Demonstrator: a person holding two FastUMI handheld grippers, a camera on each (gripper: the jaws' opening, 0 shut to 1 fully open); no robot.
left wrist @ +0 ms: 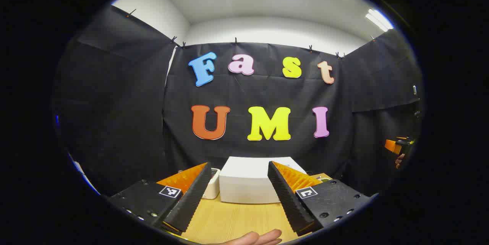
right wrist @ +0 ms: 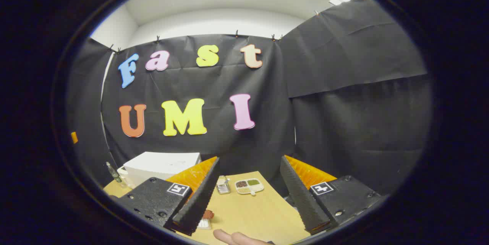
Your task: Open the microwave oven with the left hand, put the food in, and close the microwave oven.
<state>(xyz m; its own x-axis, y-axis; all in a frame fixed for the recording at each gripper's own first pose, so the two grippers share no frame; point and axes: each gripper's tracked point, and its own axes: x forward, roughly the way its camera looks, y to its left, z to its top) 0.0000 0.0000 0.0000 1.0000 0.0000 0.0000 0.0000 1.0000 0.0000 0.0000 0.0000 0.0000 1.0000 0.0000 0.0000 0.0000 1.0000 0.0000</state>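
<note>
Two grippers hang above the wooden surface (left wrist: 237, 218), jaws spread and holding nothing. Left gripper (left wrist: 237, 195) faces the white microwave oven (left wrist: 252, 180), closed, at the back of the surface. Right gripper (right wrist: 248, 195) looks toward a small divided dish (right wrist: 249, 186); a reddish item (right wrist: 208, 214) lies beneath it, possibly the food. Opening step not yet begun: next, the left must reach the door.

Probably a lab booth: black cloth walls (left wrist: 114, 115), wooden table (left wrist: 237, 218).
</note>
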